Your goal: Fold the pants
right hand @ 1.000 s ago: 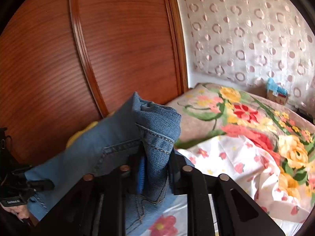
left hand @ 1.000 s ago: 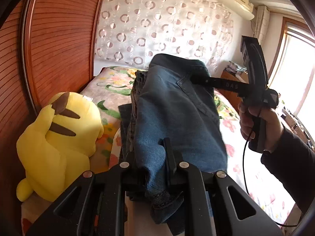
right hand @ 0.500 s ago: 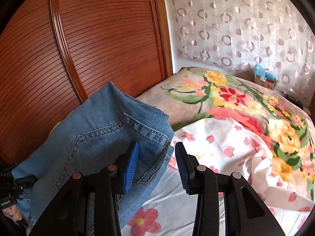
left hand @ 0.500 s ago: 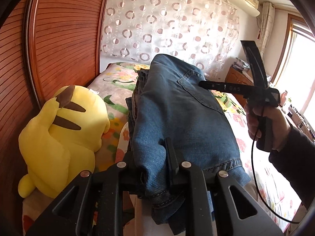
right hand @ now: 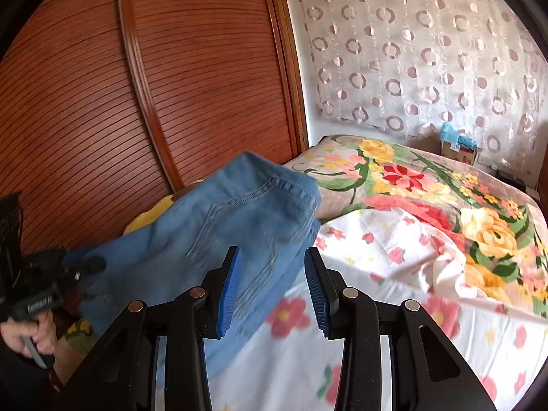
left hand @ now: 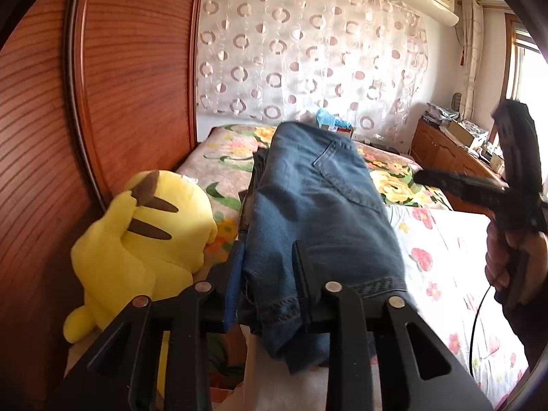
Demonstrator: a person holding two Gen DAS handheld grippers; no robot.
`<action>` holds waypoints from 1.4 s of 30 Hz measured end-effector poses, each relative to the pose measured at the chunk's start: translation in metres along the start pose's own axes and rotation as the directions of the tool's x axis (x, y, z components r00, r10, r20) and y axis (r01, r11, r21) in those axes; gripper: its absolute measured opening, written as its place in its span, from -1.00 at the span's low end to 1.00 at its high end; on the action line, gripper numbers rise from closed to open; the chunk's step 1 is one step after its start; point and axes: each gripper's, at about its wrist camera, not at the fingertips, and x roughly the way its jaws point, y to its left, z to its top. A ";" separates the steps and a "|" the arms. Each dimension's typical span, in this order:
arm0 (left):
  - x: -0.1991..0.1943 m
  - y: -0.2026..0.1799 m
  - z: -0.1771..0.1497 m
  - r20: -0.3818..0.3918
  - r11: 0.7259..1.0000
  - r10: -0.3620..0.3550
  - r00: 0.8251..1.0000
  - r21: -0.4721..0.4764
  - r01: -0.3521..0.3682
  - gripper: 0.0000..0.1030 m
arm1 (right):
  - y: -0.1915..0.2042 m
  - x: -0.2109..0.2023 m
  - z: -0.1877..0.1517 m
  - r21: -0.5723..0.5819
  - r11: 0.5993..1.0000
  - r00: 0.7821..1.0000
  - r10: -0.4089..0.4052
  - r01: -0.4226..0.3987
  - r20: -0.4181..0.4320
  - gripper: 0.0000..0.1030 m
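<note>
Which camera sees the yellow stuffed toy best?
The left wrist view. There the yellow plush toy shows almost whole, lying on the bed beside the folded jeans, brown-tipped ears plain. In the right wrist view only a yellow sliver peeks out behind the jeans.

Open floral sheet (right hand: 394, 274) on the right of the folded jeans (left hand: 318, 212): free room there. On the left, blocked by the yellow plush toy (left hand: 144, 239), tight against the wooden wardrobe door (left hand: 102, 102). Farther back, rumpled floral blanket (right hand: 445, 198).
</note>
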 end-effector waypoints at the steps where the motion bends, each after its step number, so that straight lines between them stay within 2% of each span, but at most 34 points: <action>1: -0.006 -0.002 0.001 0.011 1.000 0.008 1.000 0.006 -0.008 -0.34 | 0.001 -0.007 -0.006 0.002 1.000 1.000 -0.001 0.001 0.003 -0.22; 8: -0.039 -0.025 0.003 0.082 0.998 0.025 0.996 0.059 -0.030 0.00 | 0.014 -0.066 -0.039 -0.004 1.000 0.999 -0.018 0.018 0.028 -0.22; 20: -0.068 -0.080 -0.006 0.105 0.990 -0.054 0.993 0.137 0.039 0.04 | 0.030 -0.164 -0.079 -0.003 0.998 0.994 -0.069 0.069 0.089 -0.22; 24: -0.075 -0.099 -0.011 0.106 0.984 -0.078 0.991 0.166 0.060 0.04 | 0.033 -0.185 -0.089 0.006 0.996 0.991 -0.088 0.088 0.101 -0.22; 25: -0.077 -0.104 -0.012 0.105 0.984 -0.083 0.991 0.169 0.064 0.20 | 0.034 -0.189 -0.093 0.008 0.996 0.990 -0.093 0.093 0.103 -0.22; 26: -0.080 -0.107 -0.014 0.109 0.983 -0.093 0.990 0.170 0.074 0.52 | 0.034 -0.195 -0.097 0.013 0.995 0.990 -0.098 0.098 0.105 -0.22; 30: -0.090 -0.117 -0.016 0.120 0.979 -0.129 0.984 0.172 0.107 0.75 | 0.037 -0.209 -0.105 0.024 0.993 0.987 -0.118 0.116 0.111 -0.22; 32: -0.094 -0.121 -0.017 0.127 0.981 -0.126 0.984 0.165 0.104 1.00 | 0.038 -0.216 -0.109 0.034 0.992 0.985 -0.128 0.125 0.116 -0.22; 35: -0.103 -0.129 -0.019 0.149 0.979 -0.138 0.979 0.170 0.112 1.00 | 0.037 -0.228 -0.115 0.052 0.989 0.982 -0.144 0.138 0.122 -0.22; 42: -0.112 -0.146 -0.022 0.123 0.975 -0.152 0.981 0.183 0.128 1.00 | 0.048 -0.253 -0.126 0.083 0.979 0.971 -0.199 0.189 0.136 -0.22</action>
